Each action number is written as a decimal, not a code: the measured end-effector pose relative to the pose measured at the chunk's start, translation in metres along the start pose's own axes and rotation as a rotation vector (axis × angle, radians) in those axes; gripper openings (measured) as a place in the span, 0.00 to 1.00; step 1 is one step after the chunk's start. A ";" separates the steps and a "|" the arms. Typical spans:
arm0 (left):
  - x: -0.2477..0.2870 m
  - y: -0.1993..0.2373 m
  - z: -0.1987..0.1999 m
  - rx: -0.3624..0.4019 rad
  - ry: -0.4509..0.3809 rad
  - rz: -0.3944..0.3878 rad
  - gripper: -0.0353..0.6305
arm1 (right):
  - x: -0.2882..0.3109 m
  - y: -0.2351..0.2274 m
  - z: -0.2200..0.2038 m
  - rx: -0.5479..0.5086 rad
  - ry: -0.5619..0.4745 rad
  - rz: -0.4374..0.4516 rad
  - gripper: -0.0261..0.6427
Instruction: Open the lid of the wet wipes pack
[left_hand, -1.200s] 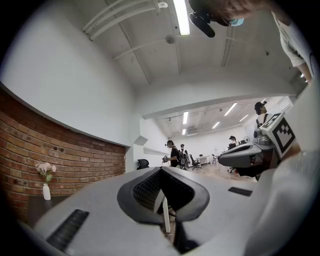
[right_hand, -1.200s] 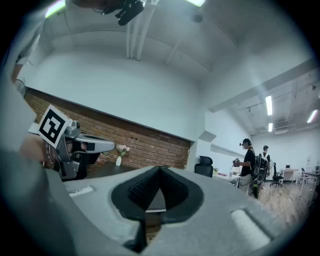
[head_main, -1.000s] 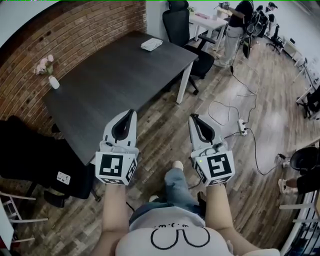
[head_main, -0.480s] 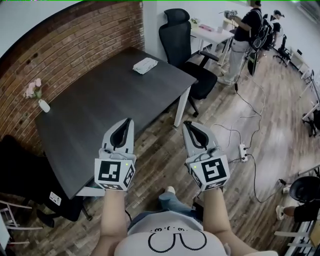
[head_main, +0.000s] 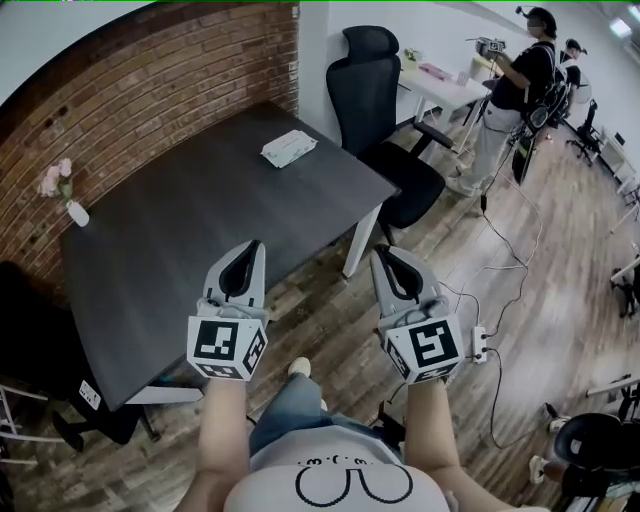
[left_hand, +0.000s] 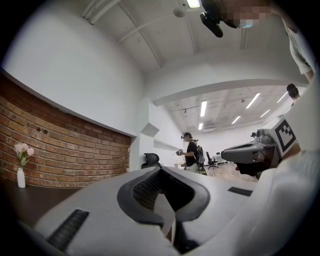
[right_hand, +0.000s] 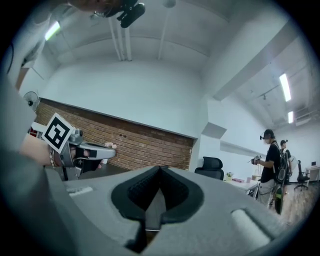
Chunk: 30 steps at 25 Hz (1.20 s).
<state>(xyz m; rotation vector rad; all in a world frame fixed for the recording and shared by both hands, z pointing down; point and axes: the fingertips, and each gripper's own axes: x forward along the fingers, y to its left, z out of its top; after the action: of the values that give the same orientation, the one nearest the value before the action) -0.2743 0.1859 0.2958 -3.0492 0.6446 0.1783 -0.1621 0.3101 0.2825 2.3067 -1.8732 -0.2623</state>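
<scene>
The wet wipes pack is a flat white packet lying near the far end of the dark table in the head view. My left gripper hangs over the table's near right edge, shut, with nothing in it. To its right my right gripper is over the wooden floor beside the table corner, shut and empty too. Both point level toward the far wall, well short of the pack. In the left gripper view the left gripper has its jaws together; in the right gripper view so does the right gripper. Neither gripper view shows the pack.
A black office chair stands at the table's far right corner. A small white vase of pink flowers sits on the table's left by the brick wall. Cables and a power strip lie on the floor at right. People stand by a white desk beyond.
Both grippers, still shut, have been carried forward and toward the table. The table and the wipes pack now sit lower and nearer in the head view. The left gripper has come over the table's edge.
</scene>
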 end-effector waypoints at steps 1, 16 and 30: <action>0.012 0.002 -0.002 0.003 0.004 0.005 0.05 | 0.006 -0.008 -0.004 0.004 0.000 0.002 0.04; 0.231 0.075 -0.059 -0.018 0.046 0.079 0.05 | 0.195 -0.135 -0.064 -0.005 0.030 0.108 0.04; 0.341 0.162 -0.118 -0.046 0.154 0.208 0.05 | 0.375 -0.190 -0.123 -0.045 0.098 0.282 0.04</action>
<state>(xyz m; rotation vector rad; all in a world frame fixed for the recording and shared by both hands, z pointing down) -0.0175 -0.1040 0.3741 -3.0570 0.9805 -0.0400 0.1230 -0.0164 0.3448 1.9561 -2.0862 -0.1500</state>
